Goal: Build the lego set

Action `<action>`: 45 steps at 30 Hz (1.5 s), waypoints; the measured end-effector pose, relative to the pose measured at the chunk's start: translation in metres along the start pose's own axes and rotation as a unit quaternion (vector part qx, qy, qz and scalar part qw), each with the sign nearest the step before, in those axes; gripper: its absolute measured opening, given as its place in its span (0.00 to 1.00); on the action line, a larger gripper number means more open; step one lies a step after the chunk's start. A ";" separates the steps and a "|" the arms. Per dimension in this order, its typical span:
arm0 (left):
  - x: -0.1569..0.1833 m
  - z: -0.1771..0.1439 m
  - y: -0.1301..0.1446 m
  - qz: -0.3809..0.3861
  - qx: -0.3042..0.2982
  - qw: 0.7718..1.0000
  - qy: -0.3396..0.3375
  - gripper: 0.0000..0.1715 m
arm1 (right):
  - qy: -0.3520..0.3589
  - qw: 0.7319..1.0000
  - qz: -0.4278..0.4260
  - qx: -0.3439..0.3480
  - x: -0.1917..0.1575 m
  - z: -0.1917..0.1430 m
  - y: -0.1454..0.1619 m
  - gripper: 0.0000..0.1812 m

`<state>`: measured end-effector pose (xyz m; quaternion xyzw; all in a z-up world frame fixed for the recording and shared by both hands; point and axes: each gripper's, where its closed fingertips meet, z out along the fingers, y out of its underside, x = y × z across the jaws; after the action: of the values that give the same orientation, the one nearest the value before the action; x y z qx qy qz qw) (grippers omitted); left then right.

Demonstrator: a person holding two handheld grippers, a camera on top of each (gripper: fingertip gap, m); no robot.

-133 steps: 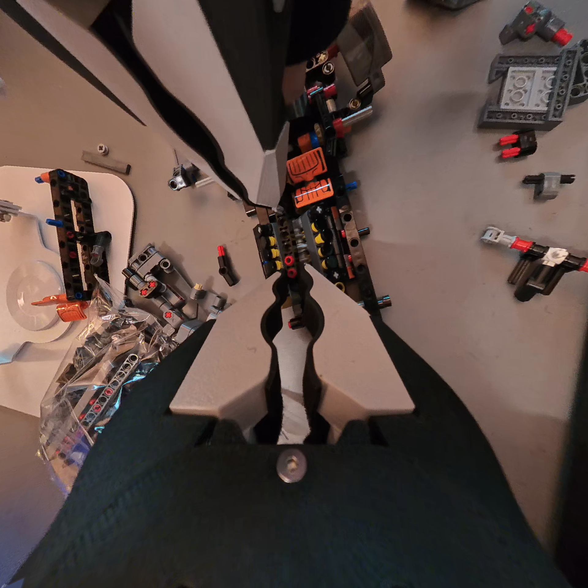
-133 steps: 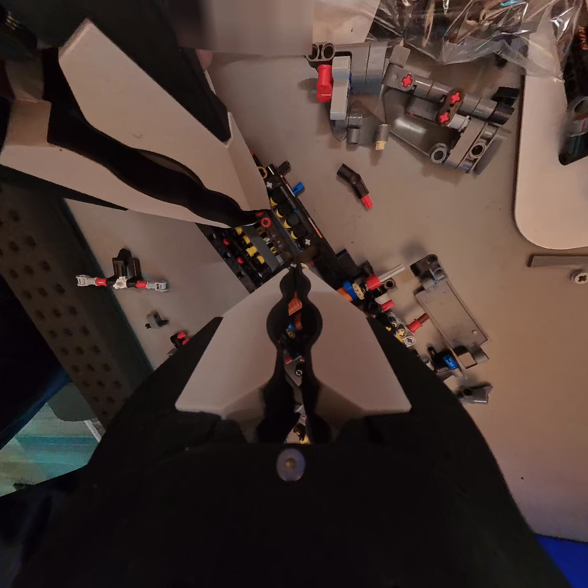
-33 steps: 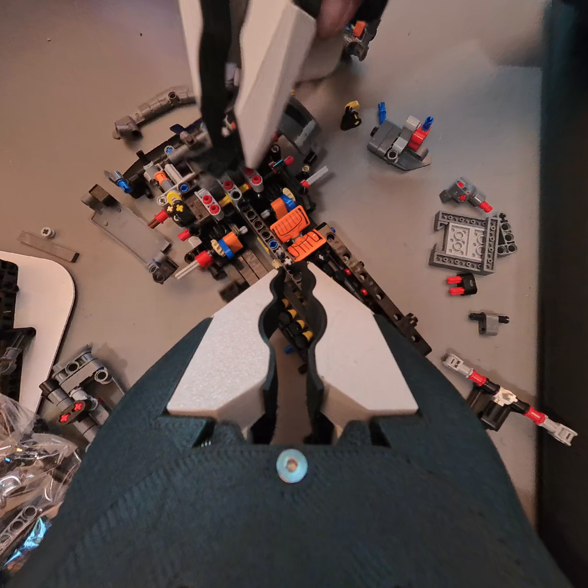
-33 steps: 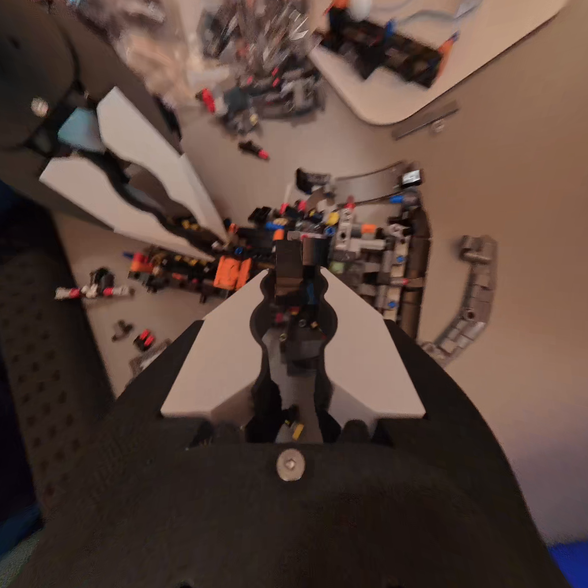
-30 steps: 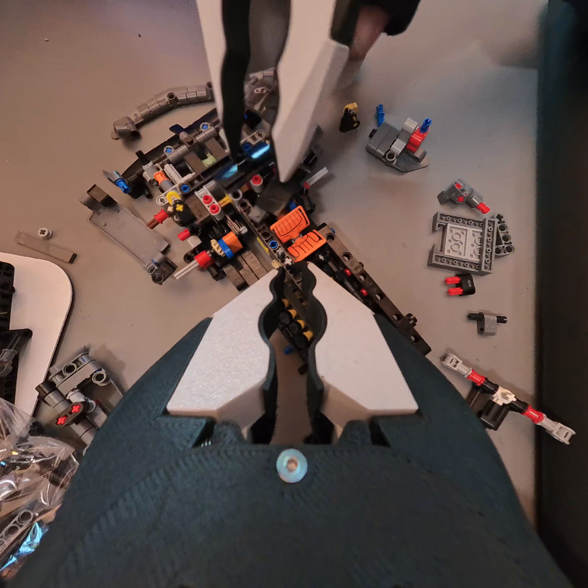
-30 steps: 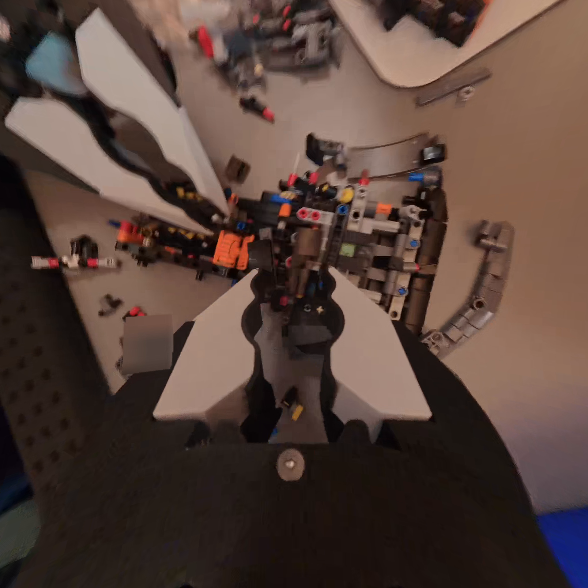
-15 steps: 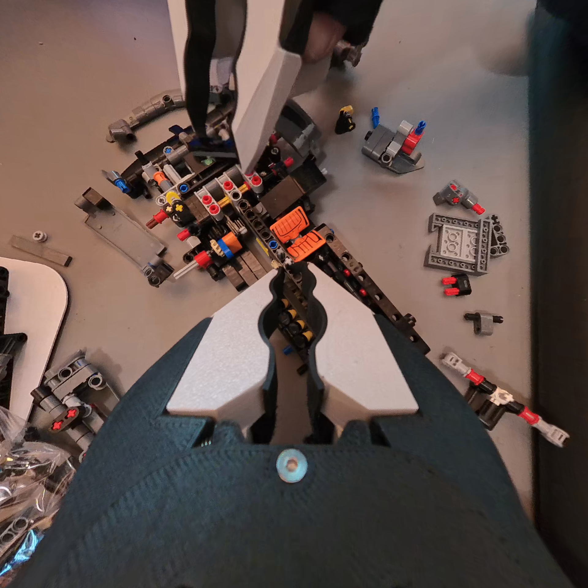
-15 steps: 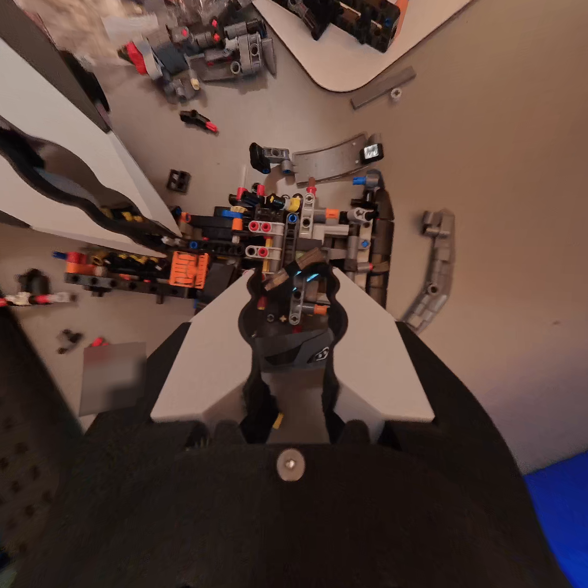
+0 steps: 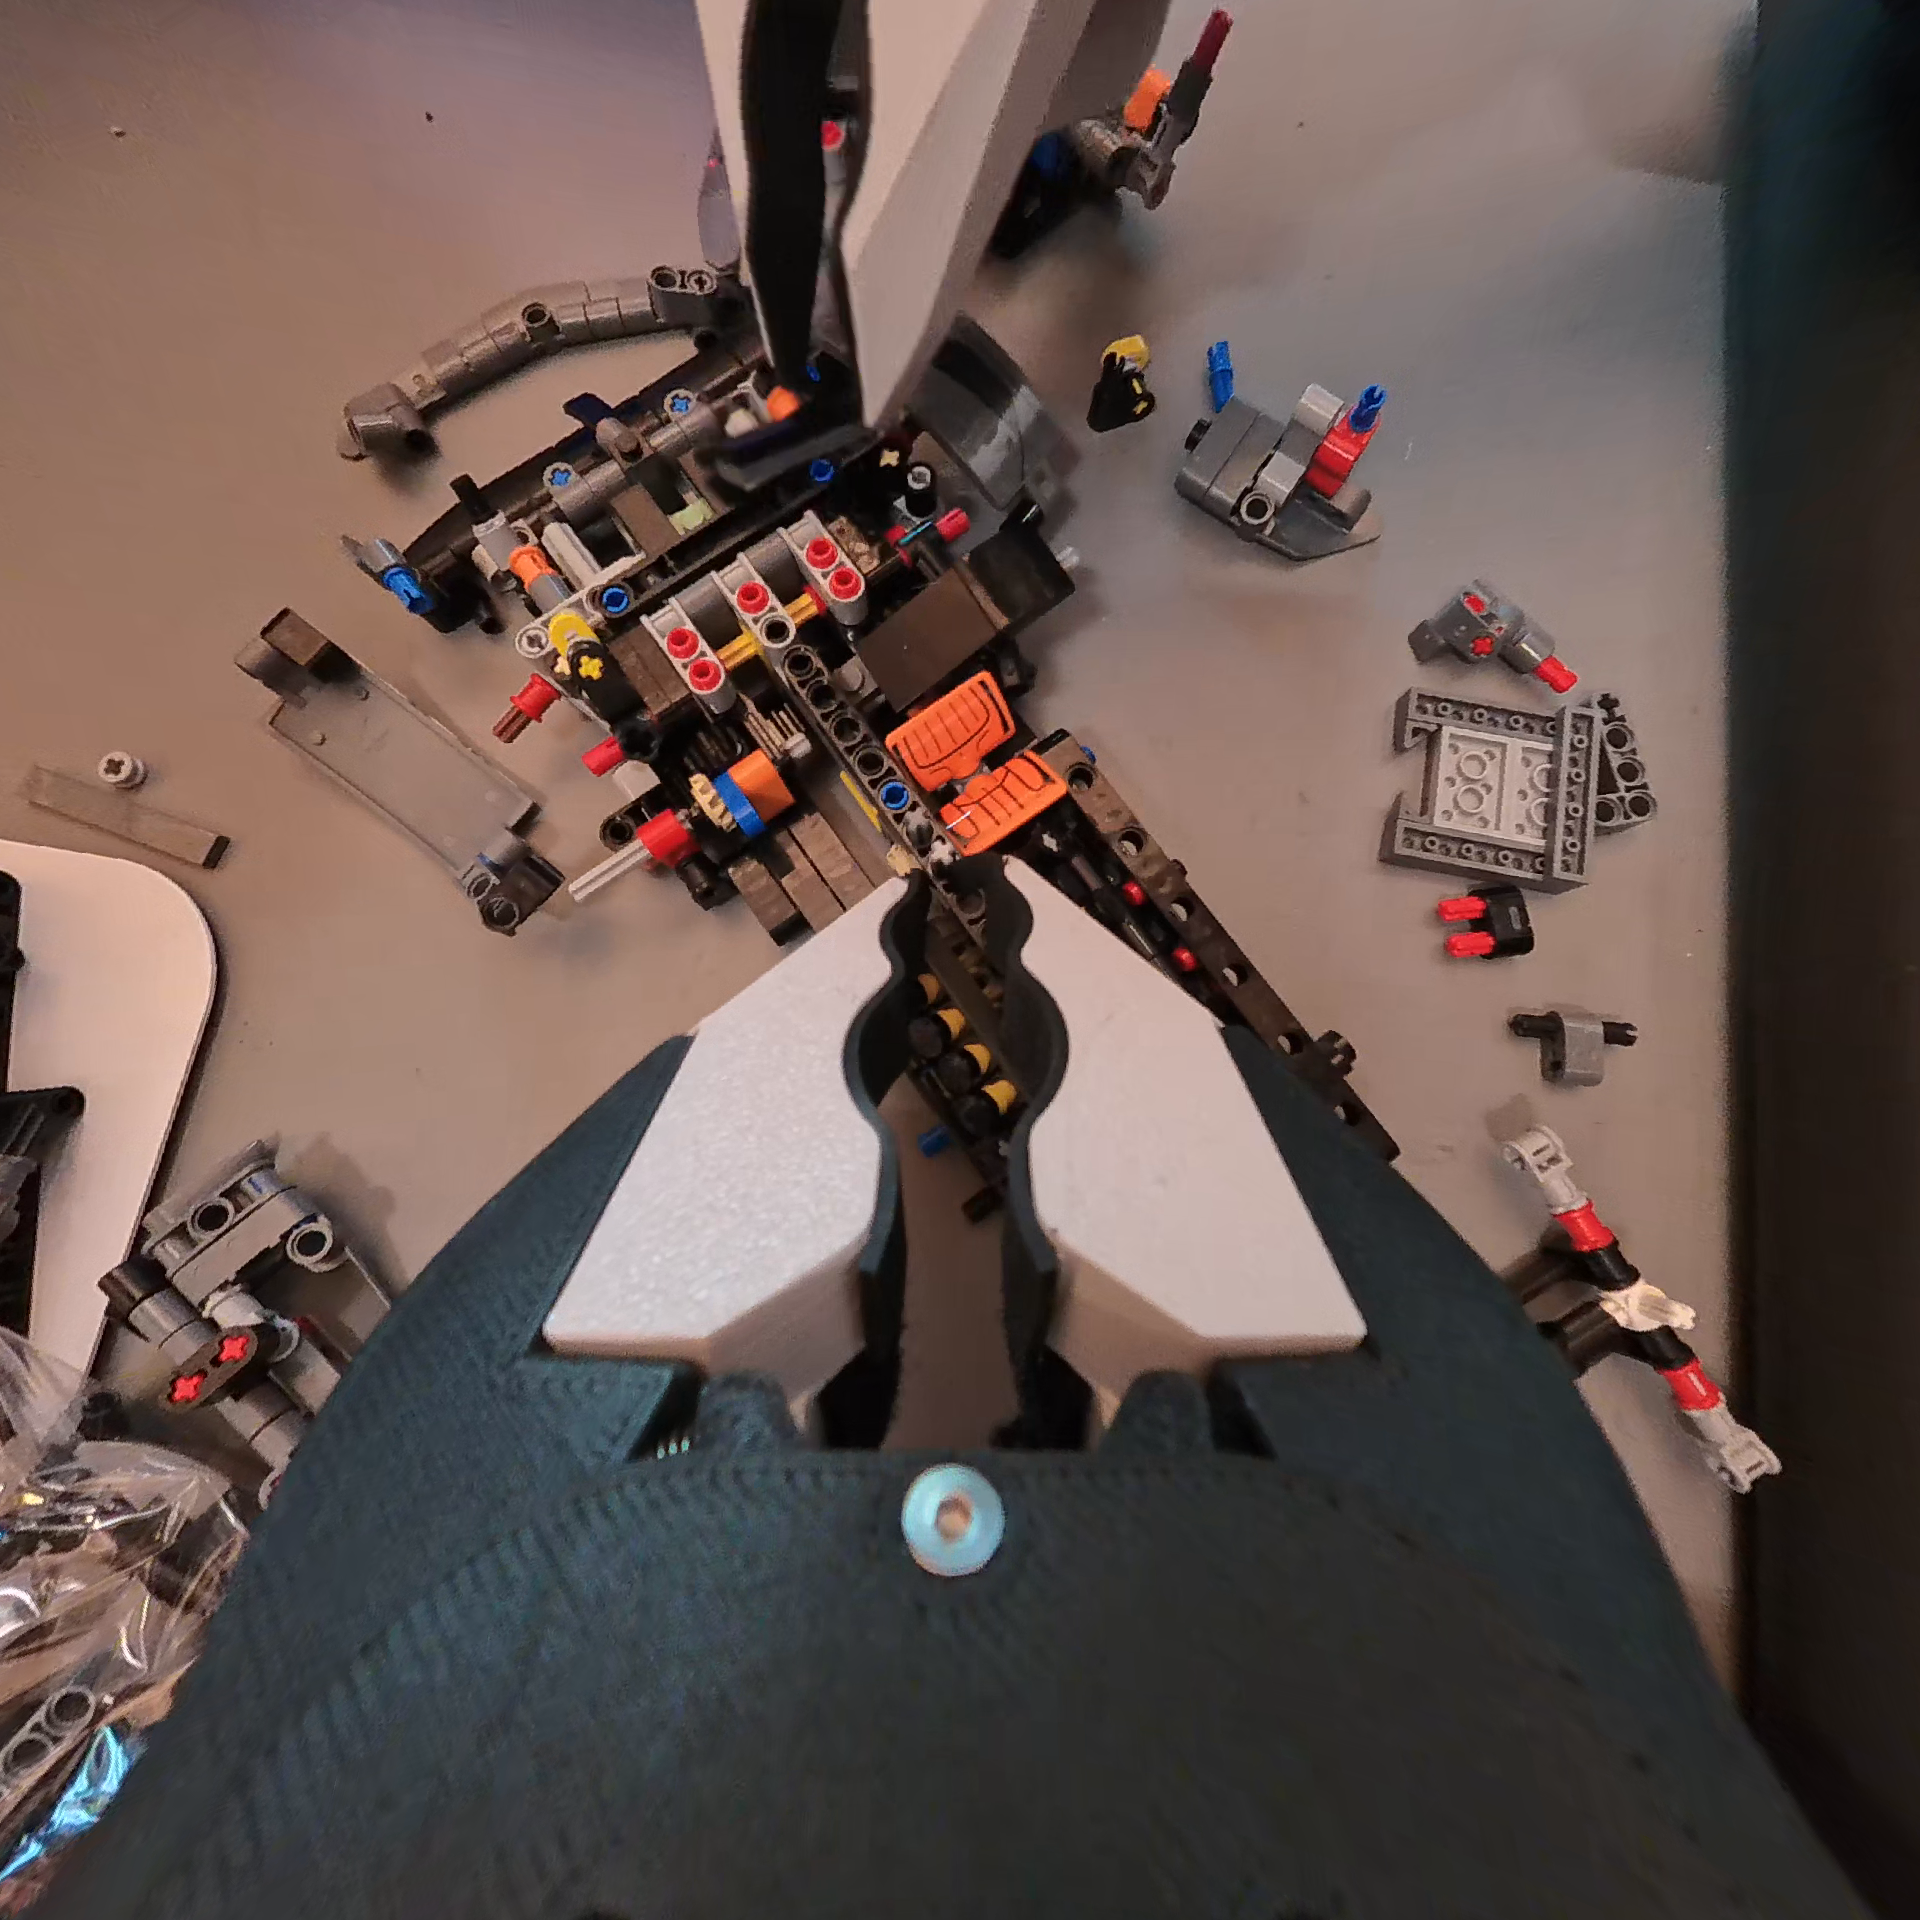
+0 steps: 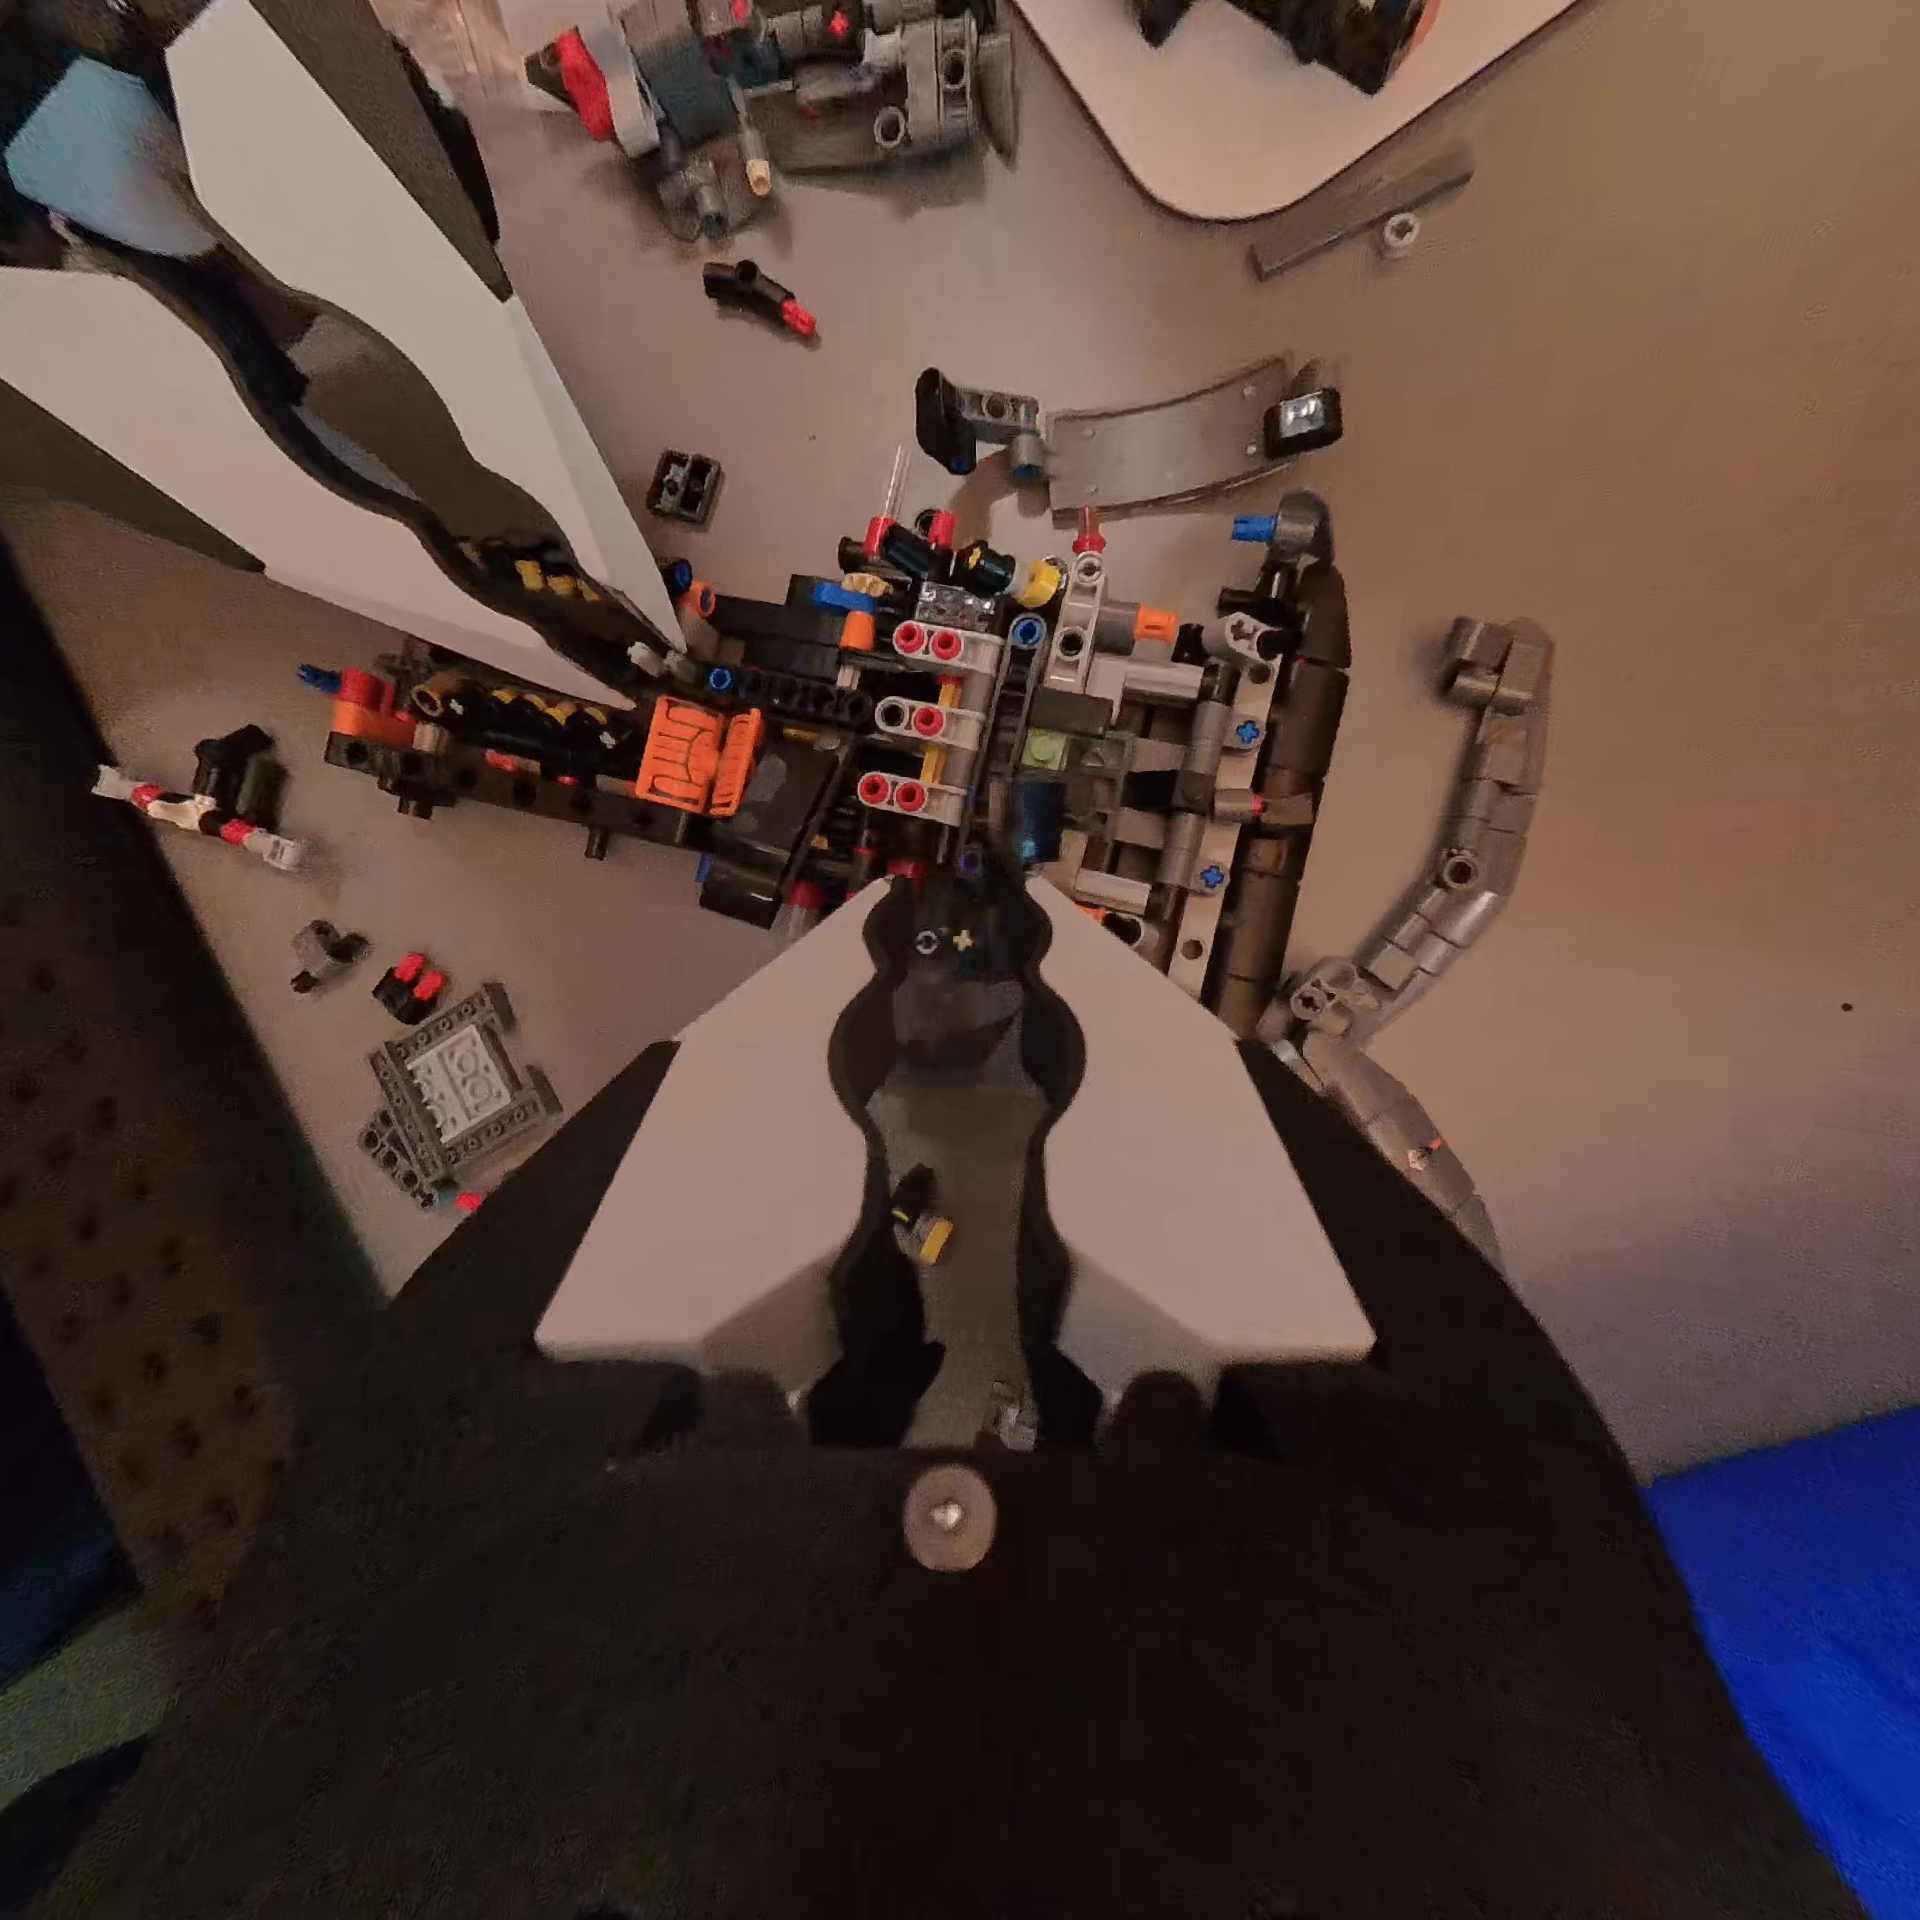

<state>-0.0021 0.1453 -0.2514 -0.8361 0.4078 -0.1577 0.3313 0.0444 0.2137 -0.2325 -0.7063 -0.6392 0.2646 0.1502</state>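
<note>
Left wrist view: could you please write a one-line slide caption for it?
Left hand-held gripper shut on the black beam of the lego chassis while the right hand-held gripper works at its far end.

Flat half-built lego set [image 9: 831,686] on table [image 9: 260,312]

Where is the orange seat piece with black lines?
The orange seat piece sits on the big black lego model mid-table, just past the left gripper tips in the left wrist view.

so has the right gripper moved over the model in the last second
Yes. In the left wrist view the right gripper has shifted left, off the model's dark block beside the orange seats, onto its far grey frame.
</note>
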 end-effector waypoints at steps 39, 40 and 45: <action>0.000 -0.002 0.002 0.000 -0.005 1.000 -0.001 0.05 | -0.049 0.966 -0.250 -0.051 -0.070 0.004 0.020 0.01; 0.000 -0.002 0.002 0.000 -0.005 1.000 -0.001 0.05 | -0.046 0.969 -0.236 -0.051 -0.066 0.003 0.022 0.05; 0.000 -0.002 0.002 -0.001 -0.006 1.000 0.000 0.05 | 0.003 0.982 -0.183 -0.045 -0.040 0.001 0.015 0.13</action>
<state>-0.0045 0.1429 -0.2514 -0.8383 0.4079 -0.1553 0.3268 0.0545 0.1723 -0.2348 -0.5842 -0.7684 0.2018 0.1657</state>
